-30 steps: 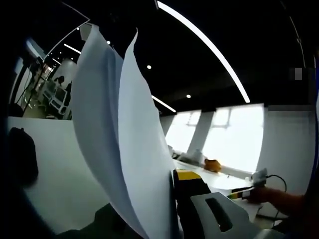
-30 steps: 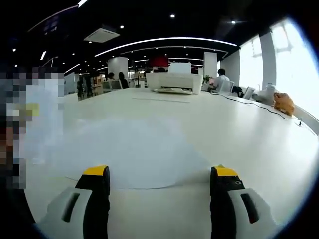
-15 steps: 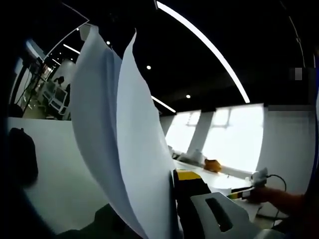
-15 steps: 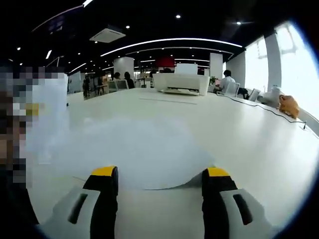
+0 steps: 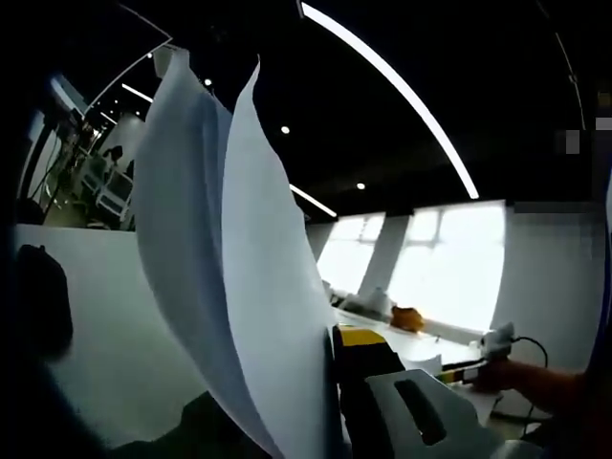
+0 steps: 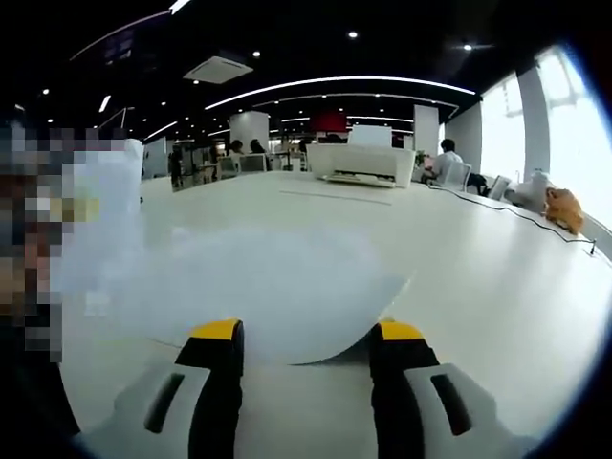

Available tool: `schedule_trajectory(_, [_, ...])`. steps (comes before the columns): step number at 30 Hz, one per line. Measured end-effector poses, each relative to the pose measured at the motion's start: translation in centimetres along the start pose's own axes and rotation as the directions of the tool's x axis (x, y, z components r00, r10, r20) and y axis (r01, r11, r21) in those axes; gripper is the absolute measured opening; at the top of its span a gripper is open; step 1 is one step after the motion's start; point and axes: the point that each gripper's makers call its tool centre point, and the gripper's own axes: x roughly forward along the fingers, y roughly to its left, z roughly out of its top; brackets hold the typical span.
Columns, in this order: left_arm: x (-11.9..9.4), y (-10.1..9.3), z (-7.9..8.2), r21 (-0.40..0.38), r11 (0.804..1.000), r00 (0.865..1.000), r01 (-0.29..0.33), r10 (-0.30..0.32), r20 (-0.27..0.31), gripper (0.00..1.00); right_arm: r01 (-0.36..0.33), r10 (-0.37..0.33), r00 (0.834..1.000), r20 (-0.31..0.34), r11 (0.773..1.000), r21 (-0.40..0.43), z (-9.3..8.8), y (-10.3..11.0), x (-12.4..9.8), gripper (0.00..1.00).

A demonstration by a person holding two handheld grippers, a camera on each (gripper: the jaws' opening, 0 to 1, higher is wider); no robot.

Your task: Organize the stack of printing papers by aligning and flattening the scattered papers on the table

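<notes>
The right tool was seen in the right gripper view with its two yellow-tipped jaws apart and nothing between them, hovering low over the white tabletop. Directly ahead of the jaws, a loose sheet of paper lay on the tabletop with its near edge curled upward and sitting just beyond the jaw tips, roughly centred on the gap; whether that edge had reached between the jaws could not be told. The sheet's long axis was judged to run across the view, from left to right, so that the tool faced one of its long edges. In the left gripper view the left tool was held tilted upward, and upright sheets of paper were clamped at its jaws, one yellow-tipped jaw showing beside the paper and the other hidden behind it; the sheets fanned apart toward their free top ends. The lifted sheets were therefore well off the tabletop, while the flat sheet remained on it. The right tool was judged the nearer one to the flat sheet, and the coming move was judged to turn on the curled edge lying straight ahead of the open jaws, so that a short advance and a closing would be needed. Farther off, a white printer stood on the tabletop, well apart from the paper.
</notes>
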Motion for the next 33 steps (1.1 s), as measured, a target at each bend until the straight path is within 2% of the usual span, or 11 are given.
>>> schedule_trajectory(6, [0.0,0.0,-0.1,0.005,1.000,1.000,-0.003,0.003,-0.001,0.08,-0.023,0.023,1.000,0.002,1.000,-0.002,0.0,0.1,0.4,0.40])
schedule_trajectory(12, [0.1,0.1,-0.2,0.020,1.000,1.000,-0.013,0.013,-0.007,0.08,-0.028,0.028,1.000,0.002,1.000,0.000,0.2,-1.0,1.3,0.37])
schedule_trajectory(20, [-0.1,0.2,0.1,0.002,1.000,1.000,-0.009,0.009,0.004,0.09,0.043,-0.043,0.999,0.004,0.998,0.039,0.6,-4.0,2.5,0.20])
schedule_trajectory(25, [-0.1,0.1,0.0,-0.002,1.000,1.000,-0.002,0.002,0.000,0.09,0.057,-0.058,0.998,0.002,0.997,0.060,0.7,-4.4,2.5,0.07])
schedule_trajectory(33, [-0.1,0.0,0.1,-0.019,1.000,1.000,0.003,-0.003,0.005,0.09,0.063,-0.063,0.998,0.000,0.990,0.125,0.6,-5.1,2.5,0.00])
